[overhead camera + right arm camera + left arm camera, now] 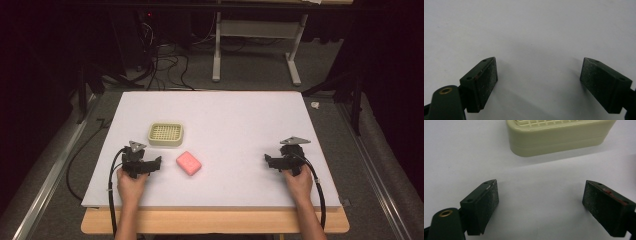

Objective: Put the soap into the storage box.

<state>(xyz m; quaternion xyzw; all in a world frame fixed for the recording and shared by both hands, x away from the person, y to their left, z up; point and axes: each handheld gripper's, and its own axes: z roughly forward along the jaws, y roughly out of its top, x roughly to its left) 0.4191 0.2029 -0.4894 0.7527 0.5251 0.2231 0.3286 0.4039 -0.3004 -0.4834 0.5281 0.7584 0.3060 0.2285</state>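
From the high view we see a white counter (225, 120) with a pale wooden edge along its near side, and a person's two forearms coming in from the near edge. The left hand (131, 184) holds the left gripper (150, 165) near the counter's near-left part; the right hand (299, 182) holds the right gripper (270, 161) at the near right. The two grippers are well apart and each rests low on the counter. A black cable trails from each toward the near edge.

A cream soap dish (165, 134) with a gridded top sits left of centre, just beyond the left gripper. A pink bar of soap (189, 163) lies flat on the counter near and to the right of the dish, apart from it, and just to the right of the left gripper without touching it.

In the left gripper view we see its jaws spread wide with bare counter between them, holding nothing; the soap dish's (559, 138) rounded side wall stands just ahead of them. A reddish smear marks the top edge of one pad (607, 192).

In the right gripper view we see the right gripper (539, 75) with its jaws likewise spread wide and empty, over plain white counter.

Beyond the counter's far edge we see a grey floor (250, 70), a tangle of dark cables (160, 60) at the far left, and the white legs of a stand (255, 45).
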